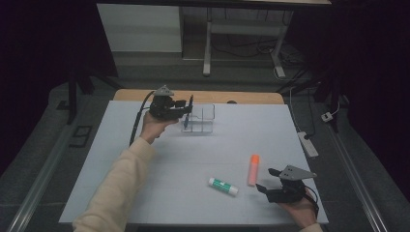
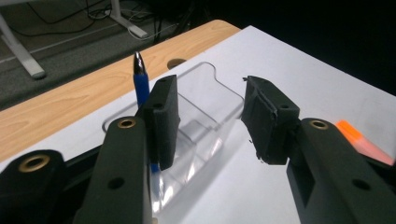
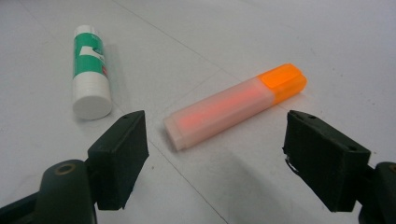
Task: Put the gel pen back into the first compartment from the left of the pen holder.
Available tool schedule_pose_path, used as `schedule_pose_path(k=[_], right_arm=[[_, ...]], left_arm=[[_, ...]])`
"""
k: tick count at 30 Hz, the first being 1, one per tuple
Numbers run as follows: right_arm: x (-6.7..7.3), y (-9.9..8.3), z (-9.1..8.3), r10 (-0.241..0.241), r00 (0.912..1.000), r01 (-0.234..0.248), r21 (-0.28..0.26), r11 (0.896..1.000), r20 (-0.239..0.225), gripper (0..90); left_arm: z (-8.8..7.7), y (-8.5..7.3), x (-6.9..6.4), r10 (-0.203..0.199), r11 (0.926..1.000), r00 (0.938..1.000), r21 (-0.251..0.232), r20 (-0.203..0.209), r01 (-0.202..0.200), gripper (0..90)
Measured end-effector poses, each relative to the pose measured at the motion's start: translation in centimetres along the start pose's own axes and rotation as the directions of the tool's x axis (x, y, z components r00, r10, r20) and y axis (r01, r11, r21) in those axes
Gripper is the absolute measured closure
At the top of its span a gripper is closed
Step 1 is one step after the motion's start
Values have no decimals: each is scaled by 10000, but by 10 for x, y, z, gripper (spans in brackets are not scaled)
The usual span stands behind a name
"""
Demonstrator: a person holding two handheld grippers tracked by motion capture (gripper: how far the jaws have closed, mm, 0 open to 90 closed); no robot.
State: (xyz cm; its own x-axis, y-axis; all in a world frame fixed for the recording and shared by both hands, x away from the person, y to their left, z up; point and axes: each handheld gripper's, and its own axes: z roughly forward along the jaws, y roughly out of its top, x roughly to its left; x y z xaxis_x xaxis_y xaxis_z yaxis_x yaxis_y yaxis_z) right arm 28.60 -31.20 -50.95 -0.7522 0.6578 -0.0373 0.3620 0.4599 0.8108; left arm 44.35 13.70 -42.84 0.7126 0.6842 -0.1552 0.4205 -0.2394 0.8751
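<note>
A clear plastic organizer box [image 1: 205, 120] [image 2: 208, 91] stands at the back of the white mat. A blue pen [image 1: 190, 104] [image 2: 140, 79] stands upright in its left compartment, tip up. My left gripper [image 1: 184, 110] [image 2: 210, 116] hovers at the box's left side, open; the pen rises just outside its left jaw and nothing is between the pads. An orange highlighter [image 1: 253, 169] [image 3: 233, 105] and a green-and-white glue stick [image 1: 223, 186] [image 3: 90, 70] lie at the front right. My right gripper [image 1: 267, 180] [image 3: 215, 154] is open, low over the mat, pointing at the highlighter's near end.
The white mat [image 1: 145, 183] covers a wooden table whose edge [image 1: 241, 97] shows behind the box. A white power strip [image 1: 308, 143] lies on the floor to the right of the mat. The highlighter's orange cap [image 2: 359, 140] appears far off in the left gripper view.
</note>
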Motion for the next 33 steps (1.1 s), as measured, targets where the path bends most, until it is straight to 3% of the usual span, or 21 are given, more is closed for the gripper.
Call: schedule_pose_path(k=[9, 13, 24, 29, 33], right_arm=[[0, 0, 1, -2, 10000, 1, -57, 10000, -74, 214], [0, 0, 0, 34, 10000, -35, -63, 10000, -42, 214], [1, 0, 0, 17, 10000, -17, 12, 10000, 45, 213], [0, 0, -1, 37, 9999, -37, 11, 10000, 111, 213], [0, 0, 0, 19, 9999, -20, 30, 10000, 117, 212]], left_arm=[[-24, -20, -12, 221, 9995, 9997, 206, 82, -223, 550], [-31, -32, -16, 340, 9984, 9994, 445, -92, -335, 544], [-52, -63, -33, 241, 9966, 9995, 791, -213, -223, 524], [-66, -75, -42, 390, 9947, 9984, 966, -415, -348, 504], [-78, -85, -46, 218, 9945, 9984, 1034, -513, -164, 487]])
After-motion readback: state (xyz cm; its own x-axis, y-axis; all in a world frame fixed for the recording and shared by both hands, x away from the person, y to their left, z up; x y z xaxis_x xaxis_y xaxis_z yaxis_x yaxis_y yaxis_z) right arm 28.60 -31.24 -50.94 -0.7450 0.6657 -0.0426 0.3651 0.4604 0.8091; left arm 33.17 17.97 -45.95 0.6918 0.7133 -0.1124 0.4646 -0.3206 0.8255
